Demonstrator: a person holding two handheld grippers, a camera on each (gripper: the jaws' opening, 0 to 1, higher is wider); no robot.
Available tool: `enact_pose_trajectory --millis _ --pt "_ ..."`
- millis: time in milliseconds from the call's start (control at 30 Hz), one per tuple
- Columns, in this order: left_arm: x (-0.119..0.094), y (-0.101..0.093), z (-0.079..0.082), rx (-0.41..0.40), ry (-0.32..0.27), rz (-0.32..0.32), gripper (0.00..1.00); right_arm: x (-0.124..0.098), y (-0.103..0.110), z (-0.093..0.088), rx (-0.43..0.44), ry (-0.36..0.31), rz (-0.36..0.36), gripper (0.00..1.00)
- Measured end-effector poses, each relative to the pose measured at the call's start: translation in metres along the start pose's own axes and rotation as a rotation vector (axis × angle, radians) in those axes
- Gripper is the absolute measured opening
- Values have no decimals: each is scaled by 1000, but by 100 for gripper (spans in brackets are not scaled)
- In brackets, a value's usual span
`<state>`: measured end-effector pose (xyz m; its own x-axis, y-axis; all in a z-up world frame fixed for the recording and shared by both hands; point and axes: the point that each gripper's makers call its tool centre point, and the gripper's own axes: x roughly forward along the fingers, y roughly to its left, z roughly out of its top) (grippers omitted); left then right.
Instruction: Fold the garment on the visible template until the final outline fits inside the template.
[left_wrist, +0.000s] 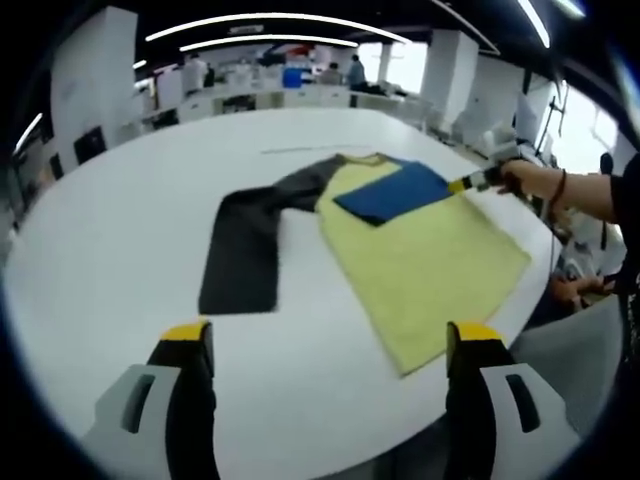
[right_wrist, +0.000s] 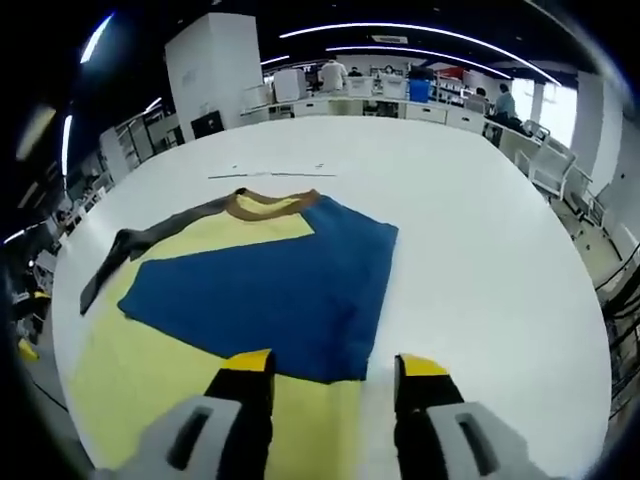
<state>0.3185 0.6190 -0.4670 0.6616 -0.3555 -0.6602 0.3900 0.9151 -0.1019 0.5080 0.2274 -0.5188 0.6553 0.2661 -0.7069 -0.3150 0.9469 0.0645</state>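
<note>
A yellow shirt (left_wrist: 425, 265) lies flat on the white table (left_wrist: 110, 240). Its dark grey sleeve (left_wrist: 245, 245) stretches out to the left, and its blue sleeve (left_wrist: 395, 190) is folded across the chest. My left gripper (left_wrist: 330, 335) hovers open near the table's front edge, well short of the shirt. A hand holds my right gripper (left_wrist: 470, 183) at the blue sleeve's outer corner. In the right gripper view, the right gripper (right_wrist: 333, 365) stands open over the blue sleeve's (right_wrist: 270, 290) end, with the yellow body (right_wrist: 150, 370) beneath and the brown collar (right_wrist: 270, 203) beyond.
Thin dark marks (right_wrist: 270, 174) run across the table beyond the collar. The table's rounded edge (right_wrist: 560, 300) lies to the right, with chairs (right_wrist: 550, 165) past it. Desks and people (left_wrist: 290, 85) fill the far room. A person's arm (left_wrist: 580, 190) reaches in from the right.
</note>
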Motion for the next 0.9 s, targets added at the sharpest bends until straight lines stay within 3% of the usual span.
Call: enact_pose_trajectory --millis 233,400,567,633,700,767,900 --pt "2 4 -1 -16 7 11 90 -14 26 17 -64 -54 58 64" --pt "5 10 -2 -63 -1 31 86 -25 41 15 -81 -56 101 77" --pt "8 19 -3 -109 -10 69 82 -38 55 13 -116 -77 138 85" --pt "8 27 -5 -55 26 119 80 -45 62 14 -117 -95 159 88" --pt "11 26 -2 -74 16 115 79 -51 66 16 -117 -113 173 89" --pt "14 27 2 -146 -16 112 75 -59 71 19 -143 -136 173 90" --pt "19 32 4 -157 -22 127 69 -74 75 26 -169 -181 170 91"
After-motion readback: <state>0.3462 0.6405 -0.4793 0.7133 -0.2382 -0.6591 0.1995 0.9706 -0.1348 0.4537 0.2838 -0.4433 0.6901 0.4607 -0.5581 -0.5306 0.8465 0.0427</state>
